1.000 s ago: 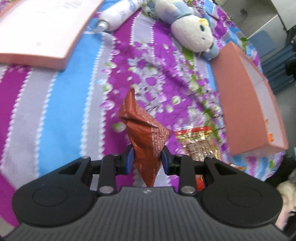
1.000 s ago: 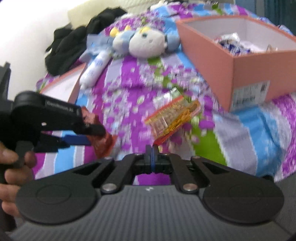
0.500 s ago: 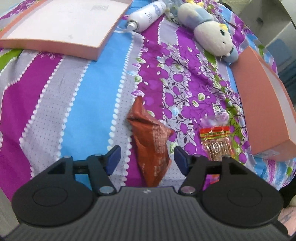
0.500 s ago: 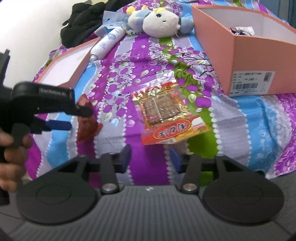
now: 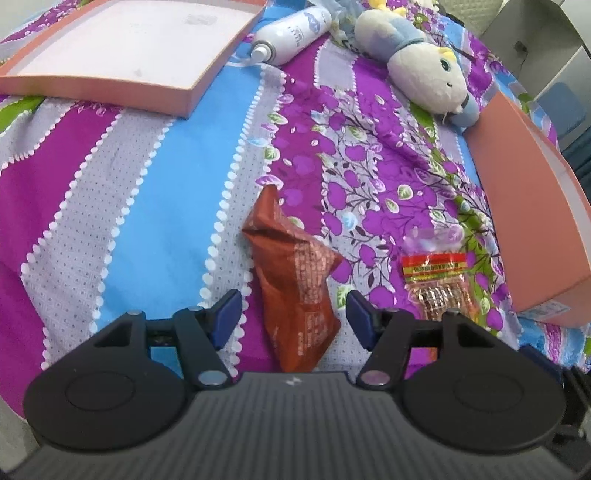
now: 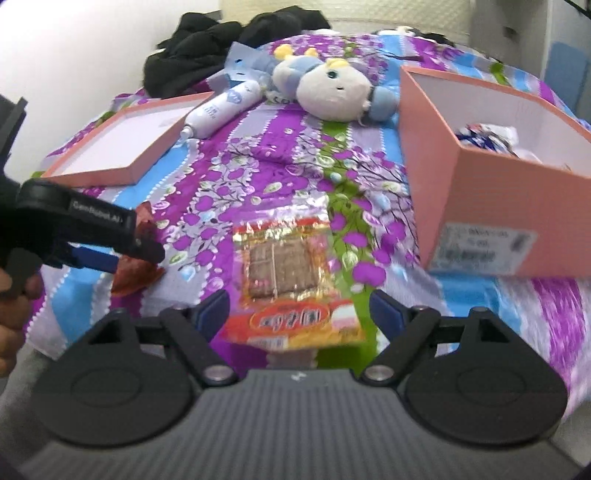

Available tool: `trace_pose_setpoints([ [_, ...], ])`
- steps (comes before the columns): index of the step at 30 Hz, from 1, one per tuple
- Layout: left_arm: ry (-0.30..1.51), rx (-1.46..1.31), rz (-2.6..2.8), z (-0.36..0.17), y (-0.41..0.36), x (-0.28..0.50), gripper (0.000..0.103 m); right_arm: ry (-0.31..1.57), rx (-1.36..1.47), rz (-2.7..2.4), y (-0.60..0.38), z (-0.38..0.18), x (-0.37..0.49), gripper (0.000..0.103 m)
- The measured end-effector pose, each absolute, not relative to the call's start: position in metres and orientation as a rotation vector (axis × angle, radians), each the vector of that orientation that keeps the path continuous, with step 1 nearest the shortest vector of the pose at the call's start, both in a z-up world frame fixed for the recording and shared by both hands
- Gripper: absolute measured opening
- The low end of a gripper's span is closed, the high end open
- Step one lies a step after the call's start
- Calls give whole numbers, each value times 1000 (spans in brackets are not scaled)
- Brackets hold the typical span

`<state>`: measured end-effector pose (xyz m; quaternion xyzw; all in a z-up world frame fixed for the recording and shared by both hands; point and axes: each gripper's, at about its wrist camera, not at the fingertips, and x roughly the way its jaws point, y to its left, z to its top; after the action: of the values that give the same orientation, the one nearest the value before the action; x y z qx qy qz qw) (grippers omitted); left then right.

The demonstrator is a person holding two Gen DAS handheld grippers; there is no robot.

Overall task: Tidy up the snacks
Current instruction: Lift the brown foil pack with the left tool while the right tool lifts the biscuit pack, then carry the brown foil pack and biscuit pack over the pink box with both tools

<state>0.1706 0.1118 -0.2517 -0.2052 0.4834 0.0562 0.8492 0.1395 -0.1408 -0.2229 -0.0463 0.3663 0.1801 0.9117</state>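
Crumpled snack bag (image 5: 295, 288) lies near on the bedspread (image 5: 155, 206), the flat snack packet (image 6: 291, 280) just to its right. Far right sits the open box (image 6: 495, 206), wrapped snacks (image 6: 487, 136) inside it. Far left lies the box lid (image 5: 122, 55); between them, a bottle (image 5: 291, 33) left of the plush toy (image 5: 421, 70). Clothes (image 6: 221, 48) lie farthest back.

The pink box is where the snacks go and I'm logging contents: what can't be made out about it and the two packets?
- pink box: right wrist view, near wall hides most contents; left wrist view shows only its outside.
- brown packet: print too small; in the right wrist view the left gripper covers it.
- clear snack packet: blurred label.
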Motion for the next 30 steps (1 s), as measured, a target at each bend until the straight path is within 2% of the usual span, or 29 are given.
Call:
trace_pose_setpoints([
  [8, 1005, -360, 110, -255, 106, 180, 51, 821, -140, 396, -129, -246, 185, 83],
  [15, 987, -246, 89, -256, 93, 185, 44, 824, -246, 482, -102, -258, 190, 83],
  [16, 982, -245, 82, -255, 93, 185, 43, 827, -242, 486, -100, -258, 191, 78],
  [18, 977, -255, 70, -252, 93, 185, 42, 827, -229, 496, -98, -255, 193, 61],
  [19, 973, -264, 63, -250, 93, 185, 41, 830, -225, 490, -97, -253, 193, 48],
  [22, 962, -272, 56, -242, 89, 181, 40, 822, -236, 480, -93, -245, 190, 41],
  [24, 951, -276, 56, -234, 88, 177, 40, 810, -214, 465, -96, -239, 186, 28],
  [25, 941, -278, 54, -228, 87, 173, 40, 808, -201, 454, -100, -235, 185, 17],
  [30, 907, -293, 41, -202, 83, 156, 40, 768, -157, 400, -119, -213, 171, 17],
])
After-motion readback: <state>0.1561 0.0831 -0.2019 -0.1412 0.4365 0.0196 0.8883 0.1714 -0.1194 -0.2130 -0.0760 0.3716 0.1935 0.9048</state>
